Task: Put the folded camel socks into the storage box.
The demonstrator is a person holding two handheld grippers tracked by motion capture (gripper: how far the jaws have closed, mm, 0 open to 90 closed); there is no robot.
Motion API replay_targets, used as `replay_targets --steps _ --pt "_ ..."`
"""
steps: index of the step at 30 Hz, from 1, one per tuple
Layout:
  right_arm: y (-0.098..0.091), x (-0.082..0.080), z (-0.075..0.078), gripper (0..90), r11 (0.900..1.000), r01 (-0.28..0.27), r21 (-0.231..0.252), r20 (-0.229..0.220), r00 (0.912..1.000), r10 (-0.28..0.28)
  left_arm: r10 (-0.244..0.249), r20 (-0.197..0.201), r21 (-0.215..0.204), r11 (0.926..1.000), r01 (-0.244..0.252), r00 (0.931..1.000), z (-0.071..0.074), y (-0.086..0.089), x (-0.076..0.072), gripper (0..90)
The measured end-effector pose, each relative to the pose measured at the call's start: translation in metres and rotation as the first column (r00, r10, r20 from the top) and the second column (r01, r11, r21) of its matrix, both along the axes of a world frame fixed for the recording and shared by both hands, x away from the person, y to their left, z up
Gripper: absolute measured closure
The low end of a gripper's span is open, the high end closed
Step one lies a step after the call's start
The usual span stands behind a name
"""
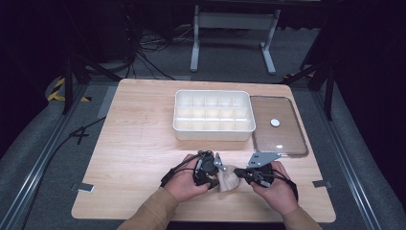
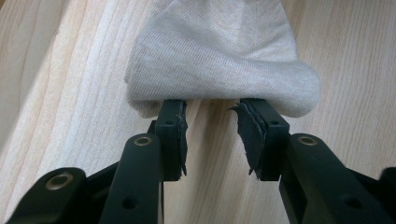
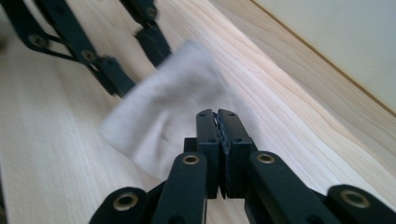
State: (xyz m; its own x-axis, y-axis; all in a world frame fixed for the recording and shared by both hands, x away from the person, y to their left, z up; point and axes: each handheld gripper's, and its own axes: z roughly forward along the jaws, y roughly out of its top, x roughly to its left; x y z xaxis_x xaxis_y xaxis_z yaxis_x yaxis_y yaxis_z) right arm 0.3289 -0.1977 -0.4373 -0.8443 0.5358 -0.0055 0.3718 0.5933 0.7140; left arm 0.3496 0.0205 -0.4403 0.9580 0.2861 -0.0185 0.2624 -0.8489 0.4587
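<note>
A small pale grey sock (image 1: 229,179) lies on the wooden table (image 1: 139,143) near its front edge, between my two grippers. My left gripper (image 1: 215,181) is open, and its spread fingertips (image 2: 171,108) disappear under the sock's (image 2: 215,51) near hem, which bulges over them. My right gripper (image 1: 238,172) comes in from the other side. Its jaws (image 3: 217,114) are pressed together over the middle of the sock (image 3: 163,107), with creases running toward the tips. The left gripper (image 3: 140,63) stands at the sock's far edge in the right gripper view.
A white box with many compartments (image 1: 213,136) stands at the table's middle back. Right of it lies a clear lid (image 1: 280,141) with a white knob (image 1: 275,122). Bare wood lies left of my hands. Cables and a grey stand sit on the floor behind.
</note>
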Motion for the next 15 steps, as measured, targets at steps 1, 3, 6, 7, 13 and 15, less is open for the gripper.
replay_targets --steps 1,3,6,7,13,15 --pt "-0.002 0.001 -0.001 89.0 1.0 0.002 -0.005 -0.006 1.0 -0.003 -0.002 0.003 -0.004 1.0 0.002 1.0 0.0 0.0 0.0 62.5" --pt "-0.001 0.003 -0.008 89.0 0.9997 -0.003 -0.025 -0.022 0.9998 0.002 0.0 0.003 -0.011 0.9999 0.0 1.0 0.001 0.001 0.0 62.3" --pt "0.006 0.004 -0.02 89.0 0.998 -0.02 -0.06 -0.044 0.9989 0.017 -0.004 0.001 -0.021 0.9998 0.004 1.0 0.001 0.001 0.0 61.4" --pt "0.006 0.004 -0.02 89.0 0.998 -0.02 -0.06 -0.044 0.9989 0.017 -0.003 0.001 -0.027 0.9996 0.003 1.0 0.001 0.002 0.0 61.4" --pt "0.012 0.003 -0.026 89.6 0.9993 -0.03 -0.022 -0.071 0.9971 0.028 -0.033 0.007 -0.056 0.9979 0.033 0.9994 0.002 0.001 -0.001 59.9" --pt "0.013 0.003 -0.027 89.7 0.9995 -0.032 0.002 -0.089 0.9956 0.032 -0.036 0.014 -0.061 0.9975 0.037 0.9993 0.003 -0.001 -0.003 59.7"
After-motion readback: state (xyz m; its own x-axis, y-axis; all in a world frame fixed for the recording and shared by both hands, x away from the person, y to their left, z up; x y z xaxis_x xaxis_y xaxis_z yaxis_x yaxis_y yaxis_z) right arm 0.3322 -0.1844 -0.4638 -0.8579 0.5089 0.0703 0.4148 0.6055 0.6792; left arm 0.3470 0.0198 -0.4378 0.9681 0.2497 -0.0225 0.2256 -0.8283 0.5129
